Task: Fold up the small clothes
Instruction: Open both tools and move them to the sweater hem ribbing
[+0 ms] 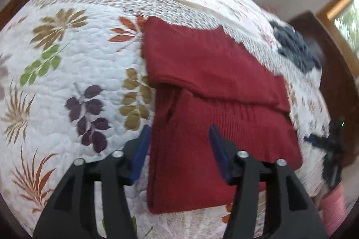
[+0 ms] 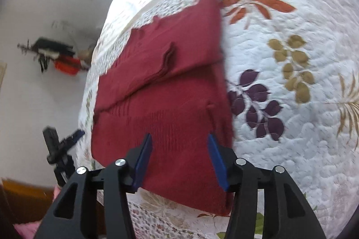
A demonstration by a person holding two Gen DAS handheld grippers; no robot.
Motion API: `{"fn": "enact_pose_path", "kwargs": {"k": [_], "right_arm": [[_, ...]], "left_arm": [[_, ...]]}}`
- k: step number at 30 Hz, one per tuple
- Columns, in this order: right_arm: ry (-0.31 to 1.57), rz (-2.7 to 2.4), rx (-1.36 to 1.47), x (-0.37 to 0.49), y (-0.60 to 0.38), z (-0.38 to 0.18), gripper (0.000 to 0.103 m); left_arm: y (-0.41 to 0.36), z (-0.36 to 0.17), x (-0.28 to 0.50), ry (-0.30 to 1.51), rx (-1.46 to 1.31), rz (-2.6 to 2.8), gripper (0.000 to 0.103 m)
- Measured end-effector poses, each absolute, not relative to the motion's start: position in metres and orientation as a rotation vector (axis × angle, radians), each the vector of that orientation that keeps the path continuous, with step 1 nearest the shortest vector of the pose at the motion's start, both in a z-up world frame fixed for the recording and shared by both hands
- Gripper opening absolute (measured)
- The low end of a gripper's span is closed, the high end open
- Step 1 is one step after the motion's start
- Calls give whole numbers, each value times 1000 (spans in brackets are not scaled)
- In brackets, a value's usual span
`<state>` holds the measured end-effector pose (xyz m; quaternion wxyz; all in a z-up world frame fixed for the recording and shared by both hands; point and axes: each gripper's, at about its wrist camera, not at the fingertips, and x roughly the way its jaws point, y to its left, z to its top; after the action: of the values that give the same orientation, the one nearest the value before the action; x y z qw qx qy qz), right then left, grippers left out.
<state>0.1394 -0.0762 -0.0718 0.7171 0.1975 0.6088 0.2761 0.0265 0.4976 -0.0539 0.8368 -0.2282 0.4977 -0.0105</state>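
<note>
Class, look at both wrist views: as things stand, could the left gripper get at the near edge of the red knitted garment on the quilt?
Probably yes. The left gripper is open, its blue fingers apart above the red garment, which lies flat on the quilt. Nothing lies between them.

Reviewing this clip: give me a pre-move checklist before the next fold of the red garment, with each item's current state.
1. Left gripper open, holding nothing: ok.
2. Right gripper open, holding nothing: ok.
3. Red garment lies on the quilt, upper part already folded over the lower: ok.
4. Fold lies flat: not ok, a small ridge shows in the top layer.
5. Both grippers sit at the near hem: ok.
6. Fingers touching the cloth: cannot tell.
</note>
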Motion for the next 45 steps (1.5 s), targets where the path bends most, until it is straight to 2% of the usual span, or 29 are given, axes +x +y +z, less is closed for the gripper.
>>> {"fn": "enact_pose_path", "kwargs": {"k": [7, 11, 12, 13, 15, 18, 22, 23, 25, 28, 29, 30, 33, 37, 41, 44, 45], "right_arm": [[1370, 628, 337, 131, -54, -87, 56], [1372, 614, 279, 129, -48, -92, 57], [1373, 613, 273, 129, -47, -92, 57], [1374, 614, 271, 130, -46, -93, 57], [1373, 618, 264, 130, -45, -93, 57], [1365, 622, 251, 132, -44, -90, 57], [1359, 627, 244, 132, -46, -88, 57], [1358, 629, 233, 131, -46, -87, 57], [1355, 620, 196, 130, -46, -86, 57], [1347, 620, 148, 126, -46, -84, 58], [1345, 617, 132, 126, -46, -84, 59], [1343, 612, 112, 125, -45, -84, 59], [1343, 605, 74, 128, -43, -87, 59], [1325, 591, 43, 133, -39, -85, 59], [1290, 583, 33, 141, -38, -81, 63], [1286, 584, -13, 149, -33, -82, 63], [1289, 581, -34, 152, -31, -85, 63]], "left_arm": [[467, -81, 51, 1129, -261, -37, 68], [469, -94, 65, 1149, -235, -22, 65], [469, -95, 69, 1147, -232, -20, 59], [469, -95, 72, 1144, -221, -17, 44], [467, -97, 78, 1148, -203, -14, 21], [469, -97, 82, 1143, -200, -21, 14], [467, -95, 83, 1147, -197, -34, 14], [465, -96, 84, 1154, -196, -38, 18], [465, -99, 87, 1163, -216, -57, 32], [460, -102, 93, 1170, -200, -63, 38], [457, -102, 94, 1169, -190, -61, 38], [454, -101, 95, 1162, -175, -54, 33], [449, -96, 92, 1145, -210, -73, 6], [447, -82, 81, 1085, -267, -97, 6], [444, -88, 83, 1109, -241, -96, 6], [446, -97, 89, 1138, -240, -87, 10], [445, -100, 92, 1148, -234, -79, 15]]}}
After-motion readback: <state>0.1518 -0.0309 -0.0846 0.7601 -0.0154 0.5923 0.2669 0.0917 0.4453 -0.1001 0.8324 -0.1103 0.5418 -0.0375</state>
